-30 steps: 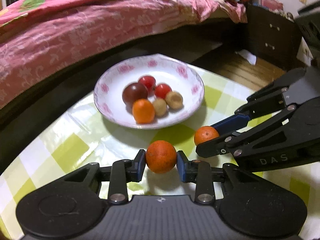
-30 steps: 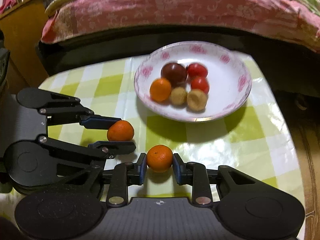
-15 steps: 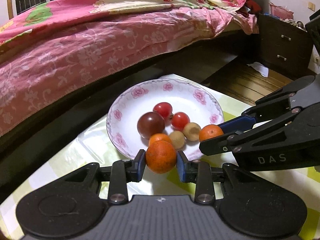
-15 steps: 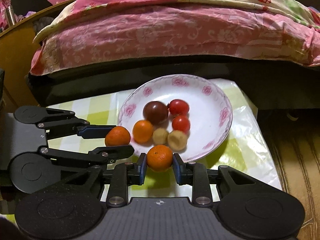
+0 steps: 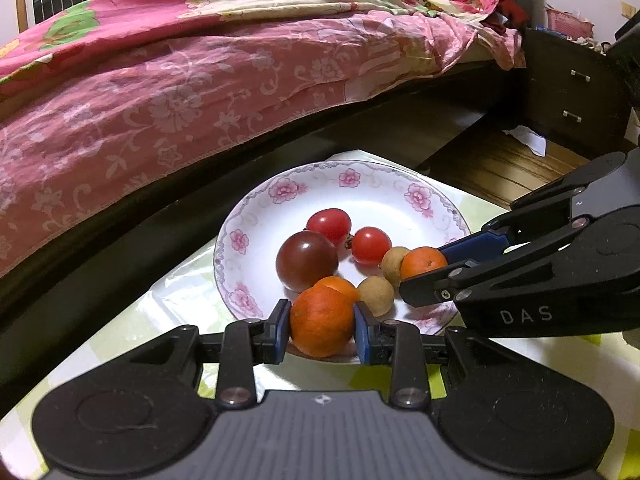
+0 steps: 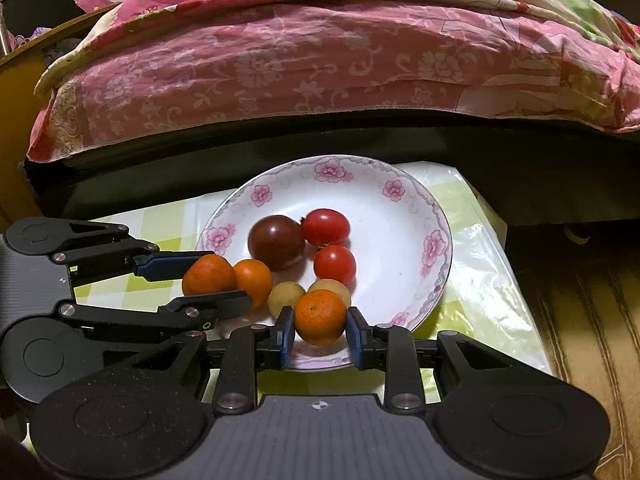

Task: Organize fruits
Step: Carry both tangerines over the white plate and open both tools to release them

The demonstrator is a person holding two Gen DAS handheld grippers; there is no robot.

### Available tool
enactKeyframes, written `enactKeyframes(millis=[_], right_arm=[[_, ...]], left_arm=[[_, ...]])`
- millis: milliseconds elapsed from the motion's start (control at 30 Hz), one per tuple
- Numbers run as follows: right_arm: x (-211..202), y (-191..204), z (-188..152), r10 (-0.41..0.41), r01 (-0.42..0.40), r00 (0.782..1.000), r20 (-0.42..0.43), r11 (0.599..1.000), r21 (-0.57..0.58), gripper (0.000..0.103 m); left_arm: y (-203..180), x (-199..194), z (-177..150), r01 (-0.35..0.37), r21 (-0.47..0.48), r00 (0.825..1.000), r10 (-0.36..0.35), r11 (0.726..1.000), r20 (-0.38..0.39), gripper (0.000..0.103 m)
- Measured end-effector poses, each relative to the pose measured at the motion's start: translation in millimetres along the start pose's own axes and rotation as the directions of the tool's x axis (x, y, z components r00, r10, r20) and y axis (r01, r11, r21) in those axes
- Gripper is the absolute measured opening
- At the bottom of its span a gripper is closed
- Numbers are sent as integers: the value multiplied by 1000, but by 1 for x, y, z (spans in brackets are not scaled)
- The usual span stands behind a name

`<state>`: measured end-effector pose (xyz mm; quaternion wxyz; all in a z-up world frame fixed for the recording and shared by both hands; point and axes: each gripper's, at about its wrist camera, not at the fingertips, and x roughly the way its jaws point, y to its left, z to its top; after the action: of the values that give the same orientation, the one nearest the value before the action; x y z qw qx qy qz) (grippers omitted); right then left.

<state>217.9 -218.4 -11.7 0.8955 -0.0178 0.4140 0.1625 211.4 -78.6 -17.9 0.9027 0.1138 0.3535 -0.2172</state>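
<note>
- Before you lies a bed (image 5: 200,80) under a pink floral cover; nearer, a checked table (image 6: 120,296).
- The flowered plate (image 5: 360,176) on it holds tomatoes, longans and one orange.
- Your left gripper (image 5: 322,326) clamps a deep-orange mandarin (image 5: 322,322) over the plate's near rim.
- Your right gripper (image 6: 320,330) clamps a small mandarin (image 6: 320,317) there too.

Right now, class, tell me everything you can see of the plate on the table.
The plate is round, shallow and white, glossy like china, with pink flowers and a thin grey scroll line round its rim. It sits flat on a green-and-white checked tablecloth near the bed. It holds three tomatoes, two pale brown fruits and an orange. Two grippers hold more oranges over its near edge.
</note>
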Motion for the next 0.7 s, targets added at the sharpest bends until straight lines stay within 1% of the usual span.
enactKeyframes(millis=[133, 433, 567, 700], right_arm=[[5, -6, 0, -8, 8, 1000, -3, 1000, 13, 24], [15, -8, 3, -30, 30, 999, 14, 1000, 9, 24], [18, -9, 4, -33, 32, 999, 20, 999, 11, 27], [20, -9, 4, -35, 35, 999, 25, 999, 10, 27]], left_arm=[[0, 5, 0, 9, -5, 1000, -9, 1000, 8, 41], [5, 16, 0, 6, -24, 1000, -6, 1000, 23, 40], [6, 18, 0, 3, -35, 1000, -2, 999, 27, 40], [6, 18, 2, -6, -33, 1000, 7, 999, 26, 41]])
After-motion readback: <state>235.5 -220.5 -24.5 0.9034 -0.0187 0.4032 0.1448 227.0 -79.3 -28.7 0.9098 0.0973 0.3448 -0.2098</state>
